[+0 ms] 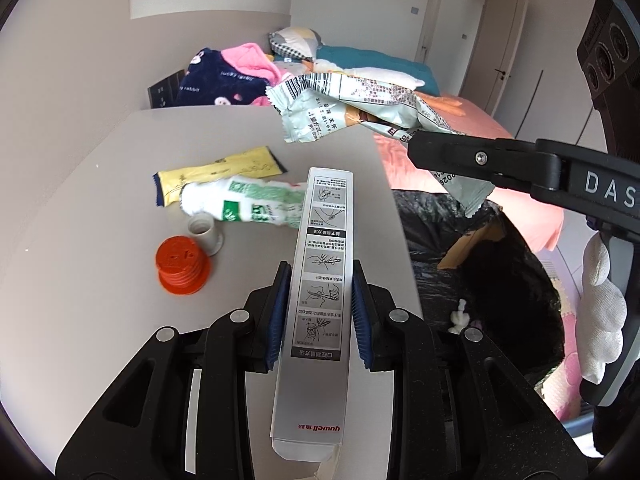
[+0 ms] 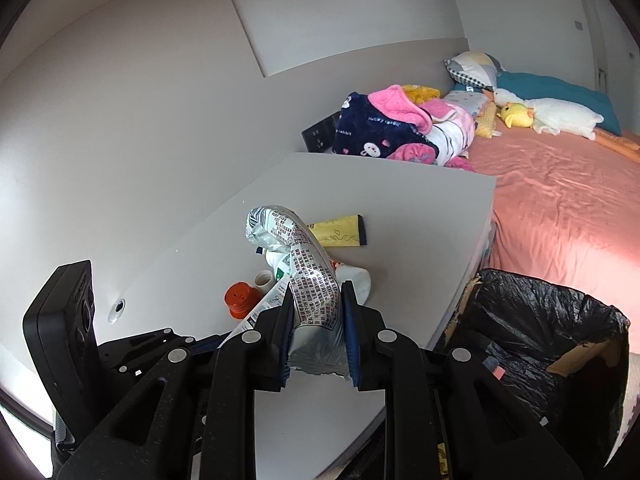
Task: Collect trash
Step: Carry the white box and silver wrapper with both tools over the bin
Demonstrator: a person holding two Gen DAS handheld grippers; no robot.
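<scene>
The bed (image 2: 560, 200) fills the far right of the room, spread with a salmon-pink sheet that glows brighter toward its near edge. At its head lie a patchwork pillow (image 2: 474, 68), a teal quilt (image 2: 560, 88), a long white pillow (image 2: 560, 118) and a yellow duck toy (image 2: 516, 114). A heap of navy and pink fleece clothing (image 2: 384, 128) is piled at the bed's left corner against the pale grey wall (image 2: 160, 100). A light grey table (image 2: 400, 208) stands just beside the bed, its long edge running alongside the mattress. Beyond the bed's far side are pale wardrobe doors (image 1: 460, 20) and a room door with a dark handle (image 1: 502, 74).
</scene>
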